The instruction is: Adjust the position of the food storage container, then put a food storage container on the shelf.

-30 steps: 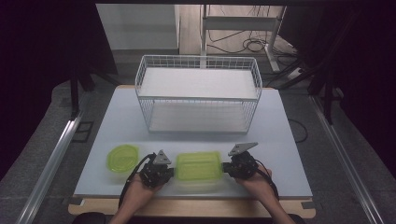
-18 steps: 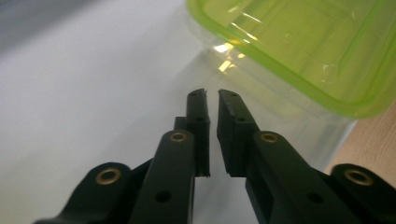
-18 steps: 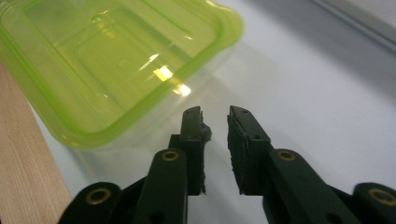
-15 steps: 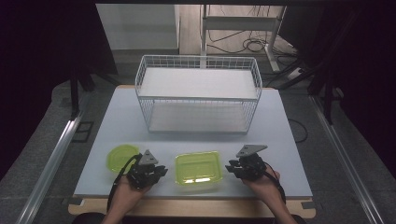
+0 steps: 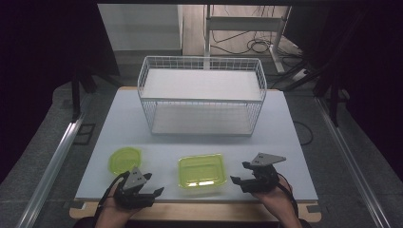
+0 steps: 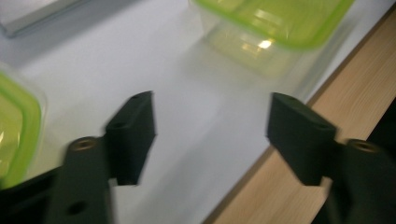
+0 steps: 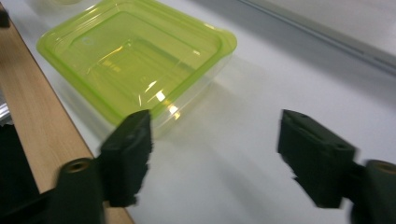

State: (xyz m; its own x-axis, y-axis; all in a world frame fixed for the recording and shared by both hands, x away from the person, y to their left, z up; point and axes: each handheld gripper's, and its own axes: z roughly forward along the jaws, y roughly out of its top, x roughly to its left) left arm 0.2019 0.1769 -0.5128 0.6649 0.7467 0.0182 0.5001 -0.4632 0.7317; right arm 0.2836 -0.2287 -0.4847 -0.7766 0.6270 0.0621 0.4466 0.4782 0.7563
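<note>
Black jaws of the left gripper [image 5: 153, 185] stand wide apart with only bare table between them, having just been opening; in the left gripper view [image 6: 210, 140] the white table top and its wooden front edge show through the gap; black jaws of the right gripper [image 5: 240, 173] are likewise spread with nothing between them, also just opened, and the right gripper view [image 7: 215, 154] shows empty white surface in the gap. Between the two grippers sits the green-lidded clear container [image 5: 201, 171], near the front edge of the table [image 5: 294, 142] and apart from both sets of jaws; from the right gripper it lies at about nine o'clock in the high view, and in the right gripper view [image 7: 135, 60] it sits at about eleven o'clock, just beyond the left jaw; from the left gripper it is at about two o'clock [image 6: 275, 23]. A round green lid [image 5: 125, 160] lies at about twelve o'clock from the left gripper, close to it; farther out, toward the back of the table, stands a white wire basket [image 5: 202, 95].
</note>
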